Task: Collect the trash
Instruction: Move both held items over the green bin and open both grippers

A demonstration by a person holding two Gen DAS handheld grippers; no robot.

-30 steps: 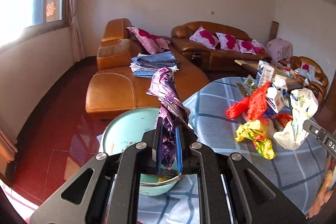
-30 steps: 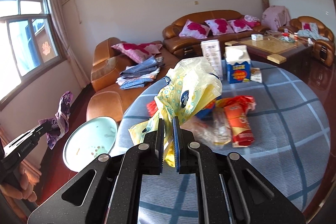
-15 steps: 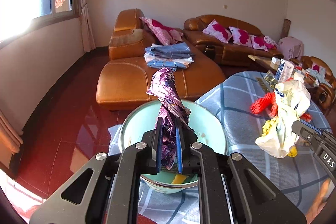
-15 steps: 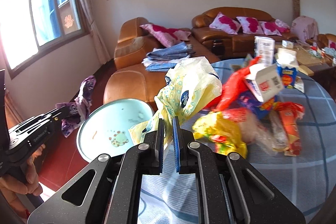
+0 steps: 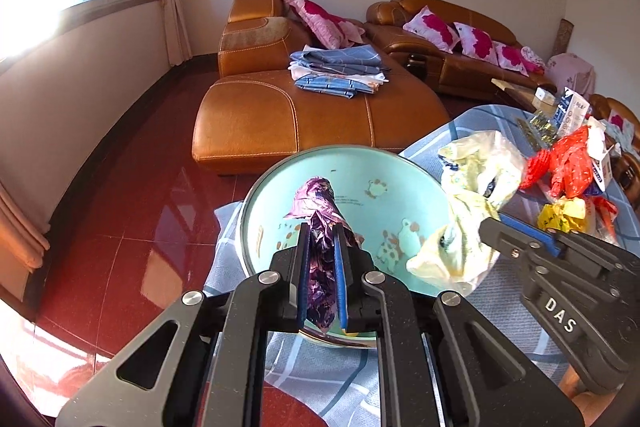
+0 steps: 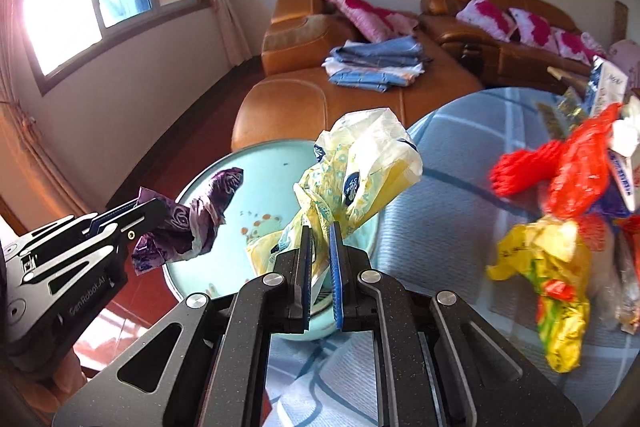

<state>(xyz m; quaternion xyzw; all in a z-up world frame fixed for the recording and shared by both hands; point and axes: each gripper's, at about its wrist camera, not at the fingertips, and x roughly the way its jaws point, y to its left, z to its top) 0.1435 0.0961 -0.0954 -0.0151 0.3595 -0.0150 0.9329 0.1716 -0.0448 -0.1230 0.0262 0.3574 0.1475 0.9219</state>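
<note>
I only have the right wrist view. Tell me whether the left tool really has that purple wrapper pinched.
Observer: Yes. The left wrist view shows the purple wrapper clamped between the blue pads of the left tool, with its free end over the middle of the bowl.
Operator: Now report where my yellow bag hangs.
Observer: From the side, the yellow bag held by the right tool drapes across the bowl's right rim.
</note>
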